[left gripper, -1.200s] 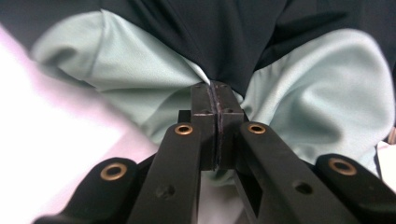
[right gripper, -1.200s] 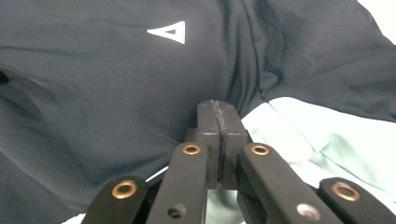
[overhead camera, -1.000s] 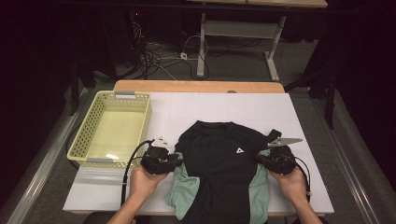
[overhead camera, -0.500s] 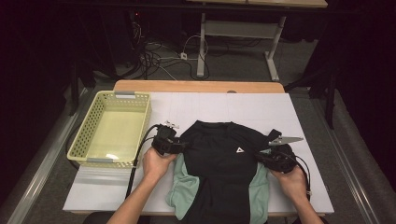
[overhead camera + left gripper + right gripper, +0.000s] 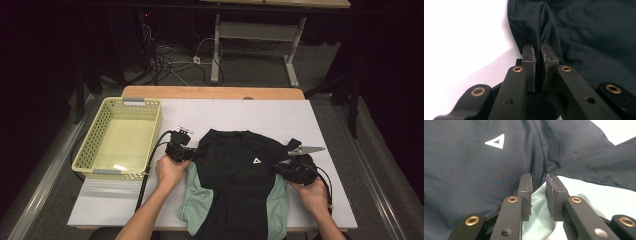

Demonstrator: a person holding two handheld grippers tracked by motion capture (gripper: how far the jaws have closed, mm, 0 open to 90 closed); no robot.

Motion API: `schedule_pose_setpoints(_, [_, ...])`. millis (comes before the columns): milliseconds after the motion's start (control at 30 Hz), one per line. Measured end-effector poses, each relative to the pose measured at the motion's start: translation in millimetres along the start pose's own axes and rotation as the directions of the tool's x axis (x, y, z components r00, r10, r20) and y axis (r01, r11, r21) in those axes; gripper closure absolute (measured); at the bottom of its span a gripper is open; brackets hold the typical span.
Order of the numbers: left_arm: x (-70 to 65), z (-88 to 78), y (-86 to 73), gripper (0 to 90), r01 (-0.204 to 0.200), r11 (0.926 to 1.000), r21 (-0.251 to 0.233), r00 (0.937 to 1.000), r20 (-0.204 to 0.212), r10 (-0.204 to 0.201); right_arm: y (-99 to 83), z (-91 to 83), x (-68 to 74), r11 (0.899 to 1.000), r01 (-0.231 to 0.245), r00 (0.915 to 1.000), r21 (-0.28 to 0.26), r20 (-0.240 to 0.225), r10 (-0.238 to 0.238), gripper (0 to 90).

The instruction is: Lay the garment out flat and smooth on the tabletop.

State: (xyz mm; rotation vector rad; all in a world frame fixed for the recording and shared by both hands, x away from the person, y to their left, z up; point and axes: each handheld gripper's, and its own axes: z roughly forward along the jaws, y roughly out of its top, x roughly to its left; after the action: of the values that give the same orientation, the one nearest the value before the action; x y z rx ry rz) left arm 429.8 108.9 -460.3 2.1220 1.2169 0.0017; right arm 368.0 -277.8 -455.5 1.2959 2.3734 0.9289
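Left claw (image 5: 537,53) pinches black shirt (image 5: 240,175) with white triangle logo (image 5: 496,141); right claw (image 5: 537,183) apart.

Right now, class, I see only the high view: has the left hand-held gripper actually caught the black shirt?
Observer: Yes. In the left gripper view, the left hand-held gripper has its pads almost together, and a ridge of the black shirt rises from between them.
Operator: And the right one?
Observer: The right hand-held gripper has just been opening. Its pads stand apart, and the mint-green side panel shows through the gap, unpinched.
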Motion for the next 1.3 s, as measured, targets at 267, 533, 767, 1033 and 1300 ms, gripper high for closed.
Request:
schedule_pose_setpoints(267, [-31.7,-21.7,17.1,82.1,-0.115,0.9913,-0.064,0.9934,-0.001,0.115,0.1,-0.2,0.7,1.0,0.004,1.0,-0.002,0.008,-0.004,74.6])
schedule_pose_setpoints(533, [-59.3,-34.9,33.7,82.1,-0.203,0.9721,-0.118,0.9778,0.028,0.208,0.3,0.0,1.1,1.0,0.007,0.9999,-0.001,0.009,-0.007,74.5])
schedule_pose_setpoints(767, [-93.8,-17.7,20.5,82.1,-0.339,0.9383,-0.069,0.9385,0.045,0.342,0.2,0.1,1.5,1.0,0.01,0.9999,-0.001,0.013,-0.01,74.0])
schedule_pose_setpoints(1033, [-105.5,13.1,-8.3,82.1,-0.411,0.9113,0.024,0.9099,0.073,0.408,0.2,0.3,2.2,1.0,0.014,0.9999,-0.001,0.01,-0.013,72.7])
schedule_pose_setpoints(1300, [-91.7,1.3,-4.9,79.7,-0.377,0.926,-0.023,0.9256,0.028,0.377,0.0,0.4,2.5,1.0,0.015,0.9998,-0.002,0.014,-0.015,72.1])
